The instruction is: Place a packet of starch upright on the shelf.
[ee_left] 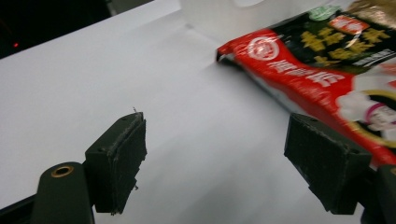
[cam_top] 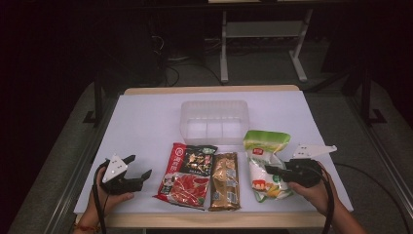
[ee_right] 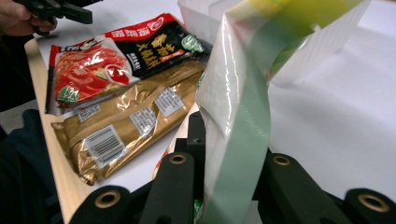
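My right gripper (cam_top: 271, 170) (ee_right: 229, 186) is shut on a white and green bag (cam_top: 264, 146) (ee_right: 238, 107), pinching its near end at the right front of the table. The bag's edge rises between the jaws in the right gripper view. A red and black packet (cam_top: 187, 175) (ee_left: 317, 70) (ee_right: 107, 56) and a gold packet (cam_top: 225, 180) (ee_right: 126, 126) lie flat side by side at the front middle. My left gripper (cam_top: 140, 165) (ee_left: 219, 158) is open over bare white surface, just left of the red packet, with nothing between its pads.
A clear plastic container (cam_top: 214, 122) (ee_left: 219, 14) stands at the table's middle, behind the packets. The white table cover (cam_top: 146, 122) ends at a wooden front edge (cam_top: 214, 219). Beyond the table are dark floor and desk legs.
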A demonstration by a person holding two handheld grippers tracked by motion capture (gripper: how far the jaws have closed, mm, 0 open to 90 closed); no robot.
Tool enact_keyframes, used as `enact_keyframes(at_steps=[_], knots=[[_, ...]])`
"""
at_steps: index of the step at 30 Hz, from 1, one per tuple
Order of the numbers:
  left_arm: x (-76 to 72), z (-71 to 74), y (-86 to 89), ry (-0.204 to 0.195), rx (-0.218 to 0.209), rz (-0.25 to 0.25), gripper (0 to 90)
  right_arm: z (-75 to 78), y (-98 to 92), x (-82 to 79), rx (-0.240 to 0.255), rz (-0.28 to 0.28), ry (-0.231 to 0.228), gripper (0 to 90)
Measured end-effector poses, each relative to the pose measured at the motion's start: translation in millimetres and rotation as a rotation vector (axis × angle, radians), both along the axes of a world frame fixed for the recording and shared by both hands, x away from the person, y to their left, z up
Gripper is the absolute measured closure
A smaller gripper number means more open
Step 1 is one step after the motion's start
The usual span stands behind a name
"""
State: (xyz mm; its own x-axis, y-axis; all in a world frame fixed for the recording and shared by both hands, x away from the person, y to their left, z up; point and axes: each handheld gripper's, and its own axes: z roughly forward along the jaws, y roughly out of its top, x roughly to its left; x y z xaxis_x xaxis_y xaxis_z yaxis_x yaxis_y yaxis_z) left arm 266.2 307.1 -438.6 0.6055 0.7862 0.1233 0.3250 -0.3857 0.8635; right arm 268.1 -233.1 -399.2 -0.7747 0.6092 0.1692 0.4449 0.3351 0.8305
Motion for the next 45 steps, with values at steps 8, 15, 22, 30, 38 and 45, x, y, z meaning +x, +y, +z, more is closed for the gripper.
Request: enact_keyframes(at_steps=[8, 15, 22, 30, 38, 45], knots=[[1.0, -0.5, 5.6, -0.003, -0.016, 0.02, 20.6, 3.8, 2.2, -2.1, -0.002, -0.03, -0.063, 79.2], [1.1, -2.0, 3.3, 0.008, -0.003, 0.008, 20.7, 8.9, 2.5, -2.9, 0.001, -0.071, -0.131, 79.5], [1.0, -1.3, 3.4, 0.009, -0.013, 0.007, 20.7, 14.9, 4.5, -2.9, -0.004, -0.097, -0.178, 79.6], [0.1, 0.4, 3.3, 0.003, -0.027, 0.008, 20.7, 24.9, 12.2, -1.6, -0.013, -0.128, -0.237, 79.8], [1.3, -0.2, 3.9, 0.005, -0.032, 0.005, 20.7, 37.6, 20.1, 2.2, -0.022, -0.155, -0.285, 79.9], [1.8, 0.3, 2.0, 0.005, -0.029, -0.003, 20.7, 51.1, 31.6, 12.0, -0.017, -0.162, -0.321, 80.1]])
